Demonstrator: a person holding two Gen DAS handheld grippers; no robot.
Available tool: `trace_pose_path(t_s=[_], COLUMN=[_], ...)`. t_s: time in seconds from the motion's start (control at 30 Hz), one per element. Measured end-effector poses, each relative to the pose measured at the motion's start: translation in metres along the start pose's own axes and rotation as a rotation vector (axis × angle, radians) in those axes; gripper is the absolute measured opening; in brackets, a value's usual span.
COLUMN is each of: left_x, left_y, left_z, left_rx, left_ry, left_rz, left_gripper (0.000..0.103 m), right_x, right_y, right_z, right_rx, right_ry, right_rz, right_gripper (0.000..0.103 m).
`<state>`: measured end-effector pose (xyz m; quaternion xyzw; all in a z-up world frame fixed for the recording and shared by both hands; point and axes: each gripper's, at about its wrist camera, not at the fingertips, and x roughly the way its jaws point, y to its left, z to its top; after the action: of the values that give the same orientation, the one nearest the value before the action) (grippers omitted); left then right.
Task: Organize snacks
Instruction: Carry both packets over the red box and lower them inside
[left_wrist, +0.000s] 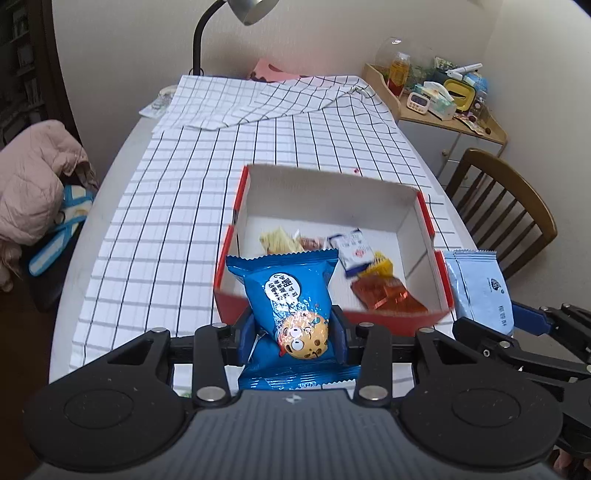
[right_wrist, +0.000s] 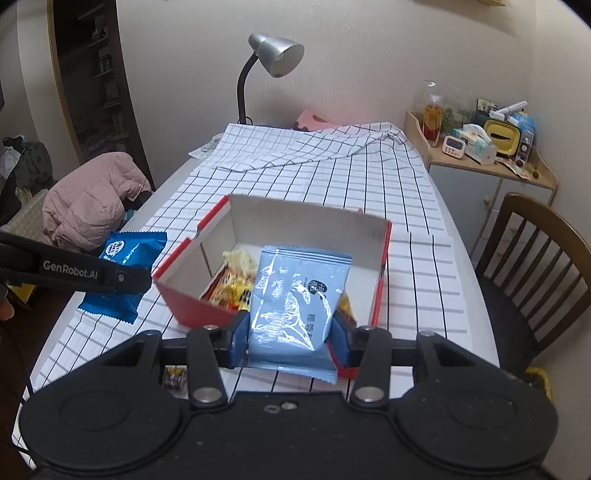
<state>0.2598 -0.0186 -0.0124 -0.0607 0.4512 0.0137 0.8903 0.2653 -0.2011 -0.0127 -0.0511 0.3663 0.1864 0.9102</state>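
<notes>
Your left gripper (left_wrist: 295, 334) pinches a glossy dark-blue snack packet printed with a cartoon cookie face (left_wrist: 291, 295); its blue pads press the packet's sides, and the packet stands up between them toward twelve o'clock, its crimped top edge overlapping the near wall of the box in the left wrist view. Your right gripper (right_wrist: 291, 338) is clamped on a pale-blue foil snack packet with dark lettering (right_wrist: 297, 295), held upright the same way, its lower crimped edge hanging below the pads at six o'clock. Just beyond both grippers, at twelve o'clock, the open cardboard box with red outer walls and a white inside (left_wrist: 332, 192) rests on the white tablecloth with a black grid pattern (left_wrist: 207, 184). Inside it lie a yellowish wrapped snack (left_wrist: 279, 240), a small white-and-blue sachet (left_wrist: 352, 253) and an orange-red translucent packet (left_wrist: 388, 293). From the left wrist camera, the pale-blue packet and your right gripper sit at three o'clock, beside the box's right wall. From the right wrist camera, the dark-blue packet and your left gripper's black arm sit at nine o'clock, left of the box.
</notes>
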Motion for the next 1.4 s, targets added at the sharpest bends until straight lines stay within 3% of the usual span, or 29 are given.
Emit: trace_pose_path(t_s=[0.4, 0.77, 1.1, 1.4], left_x=[0.049, 0.121, 0.177, 0.207], left_y=[-0.001, 0.003, -0.001, 0.002], left_z=[0.057, 0.089, 0.091, 0.085], left_rx=[0.010, 0.009, 0.032, 0.048], left_ry=[0.037, 0.153, 0.256, 0.333], left_rz=[0.036, 0.064, 0.099, 0.121], left_gripper=[0.040, 0.040, 0.040, 0.041], right_x=[0.054, 0.133, 0.192, 0.214], right_y=[-0.018, -0.039, -0.044, -0.037], right_z=[0.043, 0.063, 0.055, 0.047], right_rx=[0.011, 0.021, -0.005, -0.052], right_ry=[0.034, 0.162, 0.280, 0.340], right_rz=[0.016, 0.023, 0.036, 0.065], right_gripper=[0.045, 0.045, 0.045, 0.045])
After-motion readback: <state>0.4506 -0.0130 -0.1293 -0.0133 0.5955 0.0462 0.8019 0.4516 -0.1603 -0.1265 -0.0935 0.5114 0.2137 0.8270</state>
